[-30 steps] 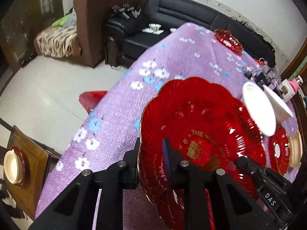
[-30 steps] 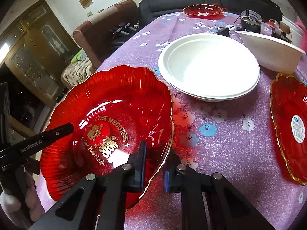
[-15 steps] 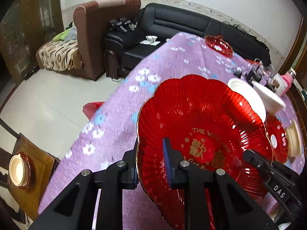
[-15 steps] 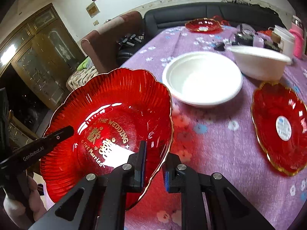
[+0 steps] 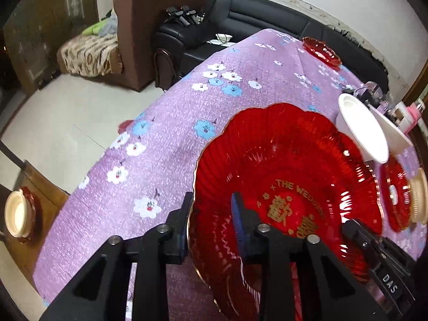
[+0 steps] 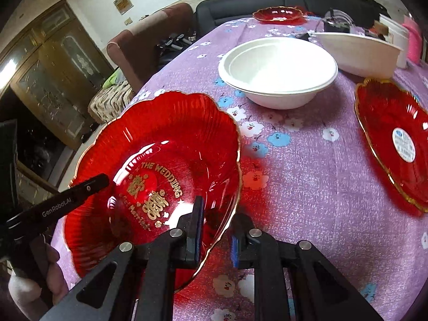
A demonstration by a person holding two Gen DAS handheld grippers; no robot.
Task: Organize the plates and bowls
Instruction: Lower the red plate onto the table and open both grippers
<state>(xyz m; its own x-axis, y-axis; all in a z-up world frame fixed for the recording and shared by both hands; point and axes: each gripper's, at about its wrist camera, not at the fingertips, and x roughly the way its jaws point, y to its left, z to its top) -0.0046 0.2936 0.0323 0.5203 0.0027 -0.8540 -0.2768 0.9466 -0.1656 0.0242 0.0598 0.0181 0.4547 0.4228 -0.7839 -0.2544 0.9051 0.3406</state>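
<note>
A big red scalloped plate with gold wedding lettering [image 5: 289,176] [image 6: 165,160] is held above the purple flowered tablecloth [image 5: 165,133] [image 6: 307,176]. My left gripper [image 5: 211,222] is shut on its left rim. My right gripper [image 6: 215,227] is shut on its right rim. Each gripper's finger shows in the other's view. Two white bowls [image 6: 278,72] [image 6: 355,50] sit beyond it; the nearer one also shows in the left wrist view [image 5: 361,128]. A second red plate [image 6: 393,141] [image 5: 396,195] lies to the right.
A third red plate [image 5: 321,50] [image 6: 278,14] sits at the table's far end. A beige dish [image 5: 418,195] lies beside the right red plate. Clutter and a pink bottle [image 6: 412,37] stand at the back right. A wooden chair with a dish [image 5: 18,214] and sofas [image 5: 240,26] are off the table's left.
Both grippers have kept their hold and carried the big red plate over the table; the white bowls and right-hand red plate now look nearer in the right wrist view.
</note>
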